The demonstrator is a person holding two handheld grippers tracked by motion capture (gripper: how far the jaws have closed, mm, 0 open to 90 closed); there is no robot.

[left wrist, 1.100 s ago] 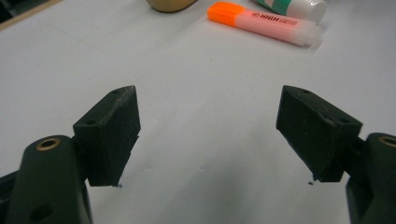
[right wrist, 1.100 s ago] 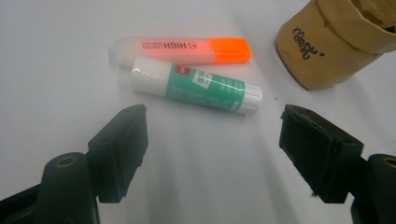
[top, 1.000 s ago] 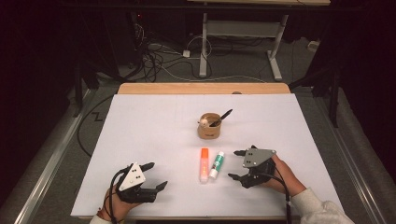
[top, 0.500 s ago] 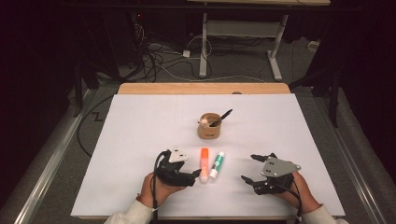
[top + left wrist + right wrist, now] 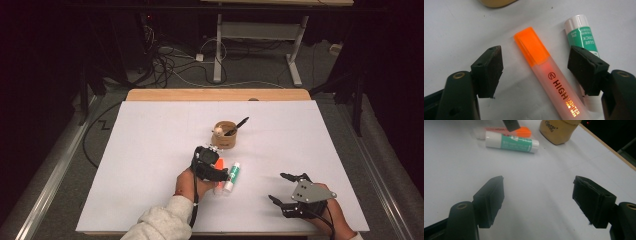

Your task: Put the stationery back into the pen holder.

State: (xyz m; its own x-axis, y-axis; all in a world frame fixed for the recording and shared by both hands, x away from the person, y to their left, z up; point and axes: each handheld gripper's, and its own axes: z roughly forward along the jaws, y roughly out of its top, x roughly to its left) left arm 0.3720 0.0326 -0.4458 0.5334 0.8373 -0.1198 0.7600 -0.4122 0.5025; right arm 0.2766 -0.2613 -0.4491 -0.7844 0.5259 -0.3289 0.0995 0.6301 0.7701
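Left hand-held gripper (image 5: 216, 167) has swung in from the near-left of the tabletop (image 5: 150, 150) and now sits over the orange highlighter (image 5: 544, 75); right hand-held gripper (image 5: 288, 190) has backed off toward the near-right corner.

Right one: jaws spread wide, nothing between them, parked near the front edge, well apart from the pens.

Left one: jaws wide open, straddling the highlighter near its cap end, no contact as far as I can tell. One pad sits over the glue stick (image 5: 584, 40), which lies just beside the highlighter, roughly parallel.

Farther back: wooden cup (image 5: 225, 134) with a dark pen and a small white item already in it.

My read: approach done, grasp not yet made. Left to do: close on the highlighter, lift, presumably drop it in the cup. Same for the glue stick.
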